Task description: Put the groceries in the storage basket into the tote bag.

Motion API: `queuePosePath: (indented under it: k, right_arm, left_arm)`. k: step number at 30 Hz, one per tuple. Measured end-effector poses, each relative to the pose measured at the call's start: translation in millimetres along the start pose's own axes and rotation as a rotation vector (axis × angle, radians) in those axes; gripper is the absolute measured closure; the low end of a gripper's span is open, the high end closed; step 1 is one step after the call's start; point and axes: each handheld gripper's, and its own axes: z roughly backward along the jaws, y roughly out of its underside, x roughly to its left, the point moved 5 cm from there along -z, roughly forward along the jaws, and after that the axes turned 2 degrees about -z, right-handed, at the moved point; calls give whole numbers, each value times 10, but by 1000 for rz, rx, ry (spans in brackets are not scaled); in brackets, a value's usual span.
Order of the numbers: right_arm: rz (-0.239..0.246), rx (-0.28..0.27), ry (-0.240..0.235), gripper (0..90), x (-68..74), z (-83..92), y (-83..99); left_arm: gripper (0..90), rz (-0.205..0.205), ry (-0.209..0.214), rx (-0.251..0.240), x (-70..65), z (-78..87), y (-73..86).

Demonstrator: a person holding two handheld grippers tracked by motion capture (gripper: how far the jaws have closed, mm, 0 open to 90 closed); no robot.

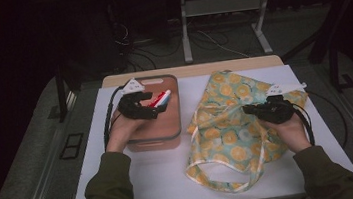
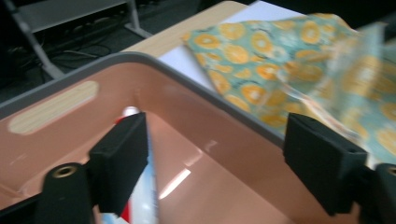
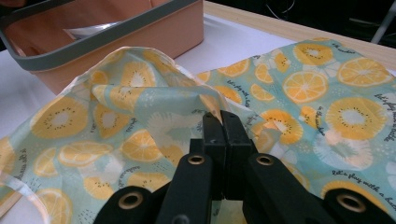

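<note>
The left gripper point(image 1: 157, 106) hangs over the pink bin point(image 1: 174, 130) with its jaws apart — the toothpaste tube point(image 1: 159, 99) stands against one pad point(image 2: 122, 163), the other pad well clear of it. The right gripper point(image 1: 247, 110) is clamped tight on a raised fold of the citrus-print bag point(image 1: 229, 138), which lies on the white table point(image 1: 153, 177) just beside the bin.

1 pink bin point(image 1: 155, 138), 1 toothpaste tube point(image 1: 159, 99), 1 citrus-print bag point(image 1: 227, 124), 2 claws: left claw point(image 1: 159, 107), right claw point(image 1: 247, 109)
</note>
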Motion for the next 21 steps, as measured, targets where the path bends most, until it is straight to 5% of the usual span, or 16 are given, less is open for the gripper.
queuePosePath:
  k: [7, 10, 16, 21]
  right_arm:
    - [3, 0, -9, 898, 29, -3, 8]
    - [7, 0, -12, 898, 35, -6, 9]
    - [8, -1, -15, 898, 42, 4, 16]
    - [9, -1, -15, 898, 37, 4, 17]
  left_arm:
    - [305, 39, -86, 112, 253, -290, 137]
    - [298, 26, -98, 151, 249, -399, 144]
    - [260, 81, -140, 240, 333, -562, 298]
    - [266, 118, -114, 363, 325, -653, 427]
